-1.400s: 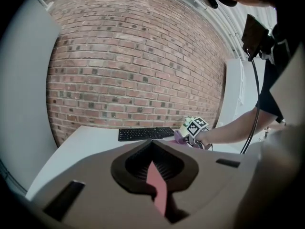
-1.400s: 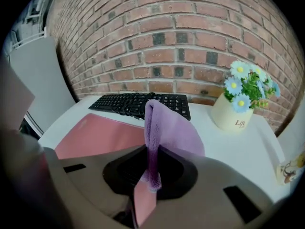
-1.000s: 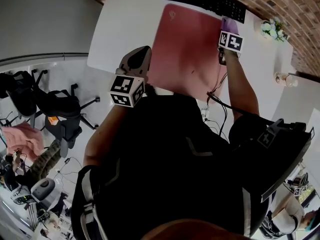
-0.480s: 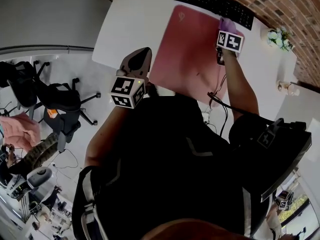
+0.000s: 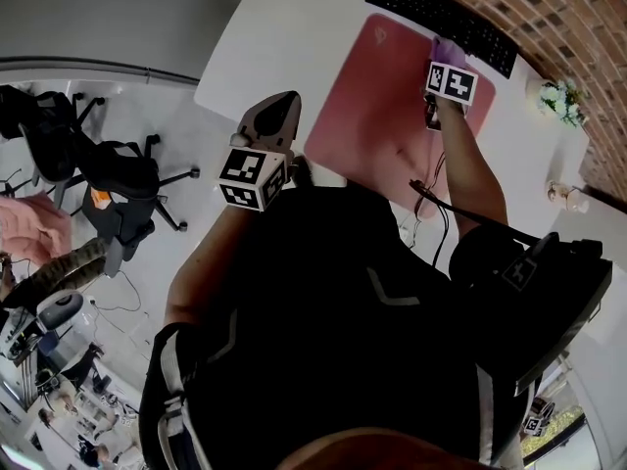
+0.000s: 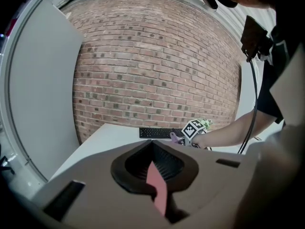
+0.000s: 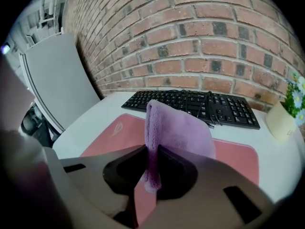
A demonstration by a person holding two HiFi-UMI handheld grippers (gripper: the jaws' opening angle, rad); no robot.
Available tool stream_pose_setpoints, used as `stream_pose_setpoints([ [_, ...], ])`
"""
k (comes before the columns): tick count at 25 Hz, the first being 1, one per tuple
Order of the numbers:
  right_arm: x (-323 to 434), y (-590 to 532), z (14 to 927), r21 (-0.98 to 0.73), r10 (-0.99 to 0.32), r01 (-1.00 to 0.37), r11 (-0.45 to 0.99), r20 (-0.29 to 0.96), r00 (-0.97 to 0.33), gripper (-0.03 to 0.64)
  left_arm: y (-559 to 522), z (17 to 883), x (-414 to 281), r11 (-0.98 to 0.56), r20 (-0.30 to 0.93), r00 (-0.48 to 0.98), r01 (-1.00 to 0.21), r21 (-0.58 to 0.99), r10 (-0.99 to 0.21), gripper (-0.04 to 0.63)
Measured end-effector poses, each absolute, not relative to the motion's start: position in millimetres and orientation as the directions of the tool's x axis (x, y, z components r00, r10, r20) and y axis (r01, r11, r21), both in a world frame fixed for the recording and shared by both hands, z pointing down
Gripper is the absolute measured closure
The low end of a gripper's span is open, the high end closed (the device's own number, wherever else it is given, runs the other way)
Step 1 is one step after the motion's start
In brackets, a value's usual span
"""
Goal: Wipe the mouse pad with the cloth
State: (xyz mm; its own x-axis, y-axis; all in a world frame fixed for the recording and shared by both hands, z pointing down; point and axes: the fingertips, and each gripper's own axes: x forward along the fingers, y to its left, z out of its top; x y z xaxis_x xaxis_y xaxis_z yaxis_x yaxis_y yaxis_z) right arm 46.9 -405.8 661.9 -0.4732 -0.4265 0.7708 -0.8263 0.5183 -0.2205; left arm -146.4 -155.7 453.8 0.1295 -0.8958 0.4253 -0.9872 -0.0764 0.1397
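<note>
Holding the cloth (image 7: 178,128) pinched in my right hand-held gripper (image 7: 151,149), I have its jaws closed tight on a fold of the purple fabric, and the rest flops forward over them. In the head view this hand-held gripper sits over the far right part of the mouse pad (image 5: 392,101), just short of the keyboard (image 5: 441,18). So the cloth is at that corner of the pad, though I cannot tell whether it is pressed onto the surface.

My left hand-held gripper (image 6: 152,144) hangs off the near left edge of the table (image 5: 284,37). Its jaws are together with nothing between them, and only a pink sliver of pad shows through the slit.

I judge the wiping itself is the step in hand, with most of the pad yet to cover. The next move calls for lowering the cloth flat and drawing it toward me across the pad in a steady stroke, clear of the keyboard.

One container is in sight, a small pale pot (image 7: 281,120) at the far right of the table, beyond the keyboard. It has flowers (image 7: 298,92) in it.
</note>
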Motion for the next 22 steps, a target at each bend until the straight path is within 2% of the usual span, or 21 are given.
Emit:
stream_pose_setpoints([
  [22, -75, -386, 655, -0.305, -0.350, -0.742, 0.597, 0.733, -0.583, 0.563, -109, 455, -189, 0.044, 0.443, 0.016, -0.991, 0.125, -0.896, 0.591],
])
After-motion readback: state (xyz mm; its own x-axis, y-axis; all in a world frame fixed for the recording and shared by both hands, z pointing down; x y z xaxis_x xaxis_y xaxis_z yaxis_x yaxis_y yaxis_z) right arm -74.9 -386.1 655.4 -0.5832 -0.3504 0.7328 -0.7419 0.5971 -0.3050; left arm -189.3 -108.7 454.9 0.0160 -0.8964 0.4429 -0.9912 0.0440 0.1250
